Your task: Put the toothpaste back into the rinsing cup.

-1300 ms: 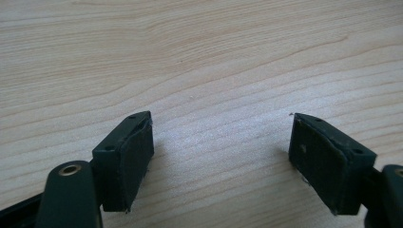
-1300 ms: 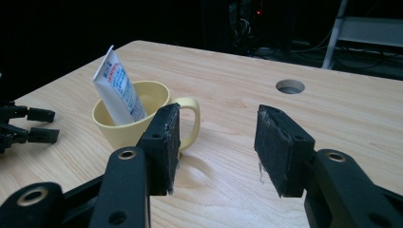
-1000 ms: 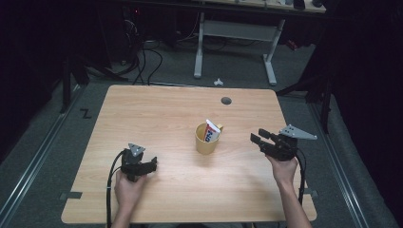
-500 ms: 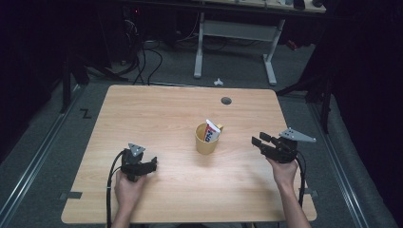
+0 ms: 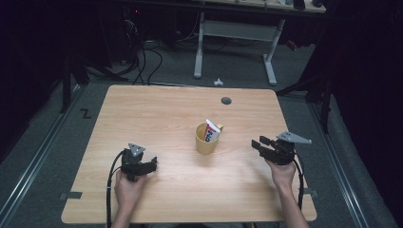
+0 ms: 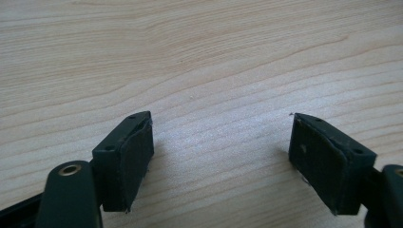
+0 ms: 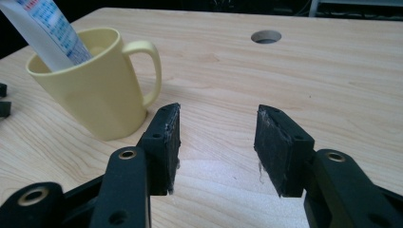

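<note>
A yellow mug (image 5: 205, 140) stands upright near the middle of the wooden table (image 5: 157, 109), with a white toothpaste tube (image 5: 210, 129) leaning inside it. In the right gripper view the mug (image 7: 97, 85) sits to the upper left, handle turned toward the jaws, the tube (image 7: 47, 31) poking out of it. My right gripper (image 5: 259, 143) hovers low to the right of the mug, open, with nothing between its jaws (image 7: 216, 142). My left gripper (image 5: 153, 164) rests at the front left of the table, open over bare wood (image 6: 221, 152).
A round cable hole (image 5: 226, 100) lies in the tabletop behind the mug. Beyond the table a white-legged desk frame (image 5: 235, 38) and cables stand on the dark floor. Table edges run close to both hands.
My right gripper has sunk a little toward the tabletop, jaws unchanged. The left gripper, mug and tube have not moved.
</note>
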Demonstrator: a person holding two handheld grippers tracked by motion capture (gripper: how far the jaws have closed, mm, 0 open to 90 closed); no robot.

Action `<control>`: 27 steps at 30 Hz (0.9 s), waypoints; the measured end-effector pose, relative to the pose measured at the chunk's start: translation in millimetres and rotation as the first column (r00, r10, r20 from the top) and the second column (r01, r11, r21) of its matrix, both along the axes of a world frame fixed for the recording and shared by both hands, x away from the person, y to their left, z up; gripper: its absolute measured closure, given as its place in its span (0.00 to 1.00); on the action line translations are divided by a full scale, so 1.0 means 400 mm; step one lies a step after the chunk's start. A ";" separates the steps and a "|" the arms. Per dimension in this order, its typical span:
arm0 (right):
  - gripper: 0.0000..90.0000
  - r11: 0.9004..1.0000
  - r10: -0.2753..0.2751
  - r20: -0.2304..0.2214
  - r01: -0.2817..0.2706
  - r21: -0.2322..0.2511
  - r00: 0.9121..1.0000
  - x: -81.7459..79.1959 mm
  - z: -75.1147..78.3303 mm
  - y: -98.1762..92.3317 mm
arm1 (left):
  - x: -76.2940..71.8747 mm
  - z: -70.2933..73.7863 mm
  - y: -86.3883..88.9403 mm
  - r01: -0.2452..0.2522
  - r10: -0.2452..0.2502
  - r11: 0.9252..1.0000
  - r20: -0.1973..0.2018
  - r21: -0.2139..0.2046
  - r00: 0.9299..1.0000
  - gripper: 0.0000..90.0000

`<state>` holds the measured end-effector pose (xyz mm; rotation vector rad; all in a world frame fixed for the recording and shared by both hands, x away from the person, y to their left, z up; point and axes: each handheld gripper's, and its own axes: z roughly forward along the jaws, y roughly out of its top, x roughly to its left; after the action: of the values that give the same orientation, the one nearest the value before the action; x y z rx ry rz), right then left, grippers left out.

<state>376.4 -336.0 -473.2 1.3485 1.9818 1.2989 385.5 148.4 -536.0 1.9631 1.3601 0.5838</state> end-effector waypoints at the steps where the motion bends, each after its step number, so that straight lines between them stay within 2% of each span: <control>1: 0.57 1.000 -0.002 -0.004 0.002 -0.002 1.000 0.001 -0.003 0.001 | 0.000 0.000 0.000 0.000 0.000 1.000 0.000 0.000 1.000 0.26; 7: 0.57 1.000 -0.011 -0.026 0.010 -0.012 1.000 0.007 -0.026 0.001 | 0.000 0.000 0.000 0.000 0.000 1.000 0.000 0.000 1.000 0.26; 27: 0.55 0.996 -0.016 -0.098 0.007 -0.089 0.995 0.048 -0.084 0.034 | 0.000 0.000 0.000 -0.001 0.001 1.000 0.001 0.000 1.000 0.26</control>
<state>395.5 -322.5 -506.7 1.4044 2.0685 1.1454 385.5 148.3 -536.1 1.9622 1.3605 0.5853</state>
